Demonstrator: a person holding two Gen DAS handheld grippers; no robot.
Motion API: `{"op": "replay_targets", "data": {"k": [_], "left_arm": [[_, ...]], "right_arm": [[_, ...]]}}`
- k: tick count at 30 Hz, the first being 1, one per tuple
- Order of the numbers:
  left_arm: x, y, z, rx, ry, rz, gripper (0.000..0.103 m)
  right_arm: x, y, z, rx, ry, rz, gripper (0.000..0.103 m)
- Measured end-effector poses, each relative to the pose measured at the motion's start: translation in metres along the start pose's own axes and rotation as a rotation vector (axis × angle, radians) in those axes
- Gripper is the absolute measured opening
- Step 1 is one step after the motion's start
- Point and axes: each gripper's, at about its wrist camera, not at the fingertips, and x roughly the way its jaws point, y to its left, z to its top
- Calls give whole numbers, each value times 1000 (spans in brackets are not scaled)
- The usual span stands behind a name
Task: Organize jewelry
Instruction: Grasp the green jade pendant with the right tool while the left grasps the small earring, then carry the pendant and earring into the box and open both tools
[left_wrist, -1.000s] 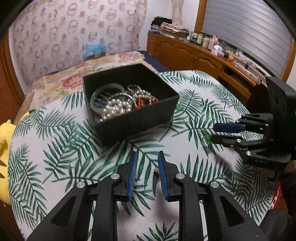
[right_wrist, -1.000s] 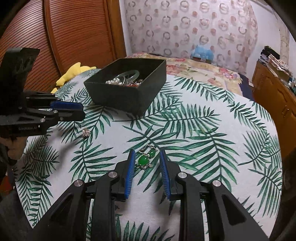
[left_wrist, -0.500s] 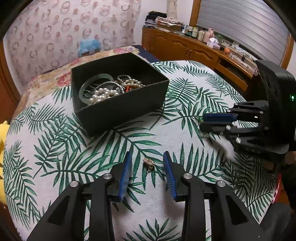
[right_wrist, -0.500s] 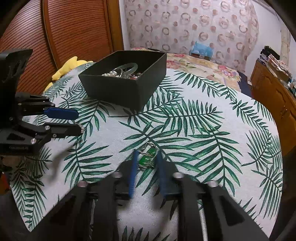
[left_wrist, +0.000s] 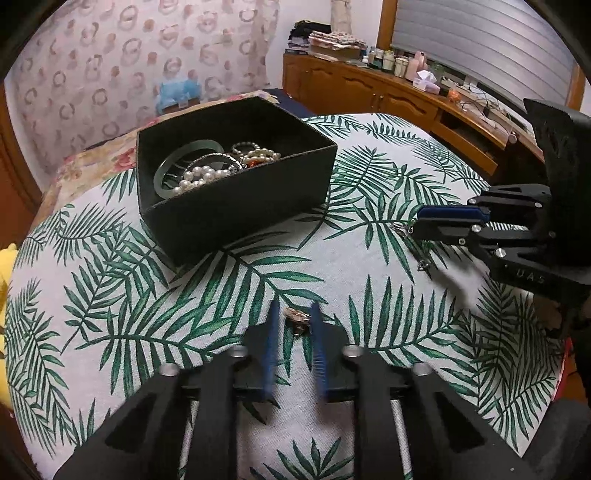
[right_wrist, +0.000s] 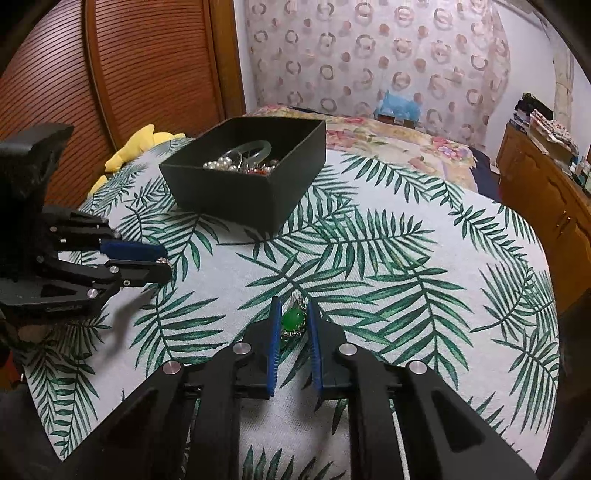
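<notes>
A black box (left_wrist: 236, 214) holding a jade bangle, pearls and chains stands at the back of the palm-leaf cloth (left_wrist: 110, 295). My left gripper (left_wrist: 294, 314) is low over the cloth. Its jaws are closing, blurred, on a small gold-brown jewel (left_wrist: 296, 319) between the pads. In the right wrist view that jewel shows pinched at the left gripper's (right_wrist: 166, 260) tip. My right gripper (right_wrist: 293, 306) is shut on a green-stone pendant (right_wrist: 293, 320). In the left wrist view the right gripper (left_wrist: 415, 227) holds it just off the cloth, with a chain end (left_wrist: 423, 263) dangling.
The black box (right_wrist: 229, 199) lies beyond both grippers. A yellow plush (right_wrist: 144, 142) sits at the cloth's far left edge, before a slatted wooden door (right_wrist: 147, 74). A wooden cabinet (left_wrist: 369, 92) with bottles runs along the right. Floral bedding (right_wrist: 406, 129) lies behind.
My left jaws spread wider, then narrowed onto the small jewel. My right jaws shut on the green pendant, which now hangs slightly off the cloth.
</notes>
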Motion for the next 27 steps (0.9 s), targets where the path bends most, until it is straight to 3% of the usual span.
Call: {"op": "replay_targets", "data": {"k": [16,27], "left_arm": [[-39,7,21,-30,-120,1,13],[-57,21,51,-27,-193,37,13]], "right_arm": [[-29,-2,25,-20,-97,-17,15],[-42,9,65,-97,-170,-20,15]]}}
